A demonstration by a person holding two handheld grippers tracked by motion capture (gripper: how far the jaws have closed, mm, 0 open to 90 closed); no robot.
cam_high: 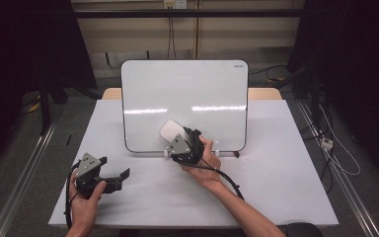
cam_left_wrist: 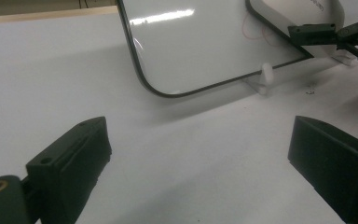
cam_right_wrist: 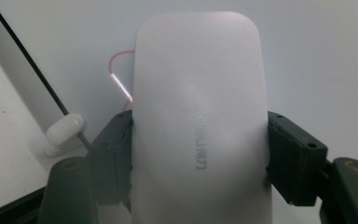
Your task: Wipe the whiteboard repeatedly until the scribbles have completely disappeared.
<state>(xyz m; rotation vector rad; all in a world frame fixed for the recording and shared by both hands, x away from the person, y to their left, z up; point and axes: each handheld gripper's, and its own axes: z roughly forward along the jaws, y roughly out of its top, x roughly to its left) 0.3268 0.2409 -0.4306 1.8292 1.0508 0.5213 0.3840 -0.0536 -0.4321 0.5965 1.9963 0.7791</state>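
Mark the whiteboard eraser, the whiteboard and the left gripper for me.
whiteboard eraser (cam_right_wrist: 198,116): right gripper view, middle of its white back, clamped between the jaws.
whiteboard (cam_high: 185,89): high view, bare centre of its writing surface.
left gripper (cam_high: 124,175): high view, midway between its open fingertips, above the table.

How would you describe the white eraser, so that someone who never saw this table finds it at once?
Look at the whiteboard standing upright on the white table. Against its lower middle, the right gripper is shut on the eraser. It is a rounded white block with grey lettering, pressed on the board over a thin red line.
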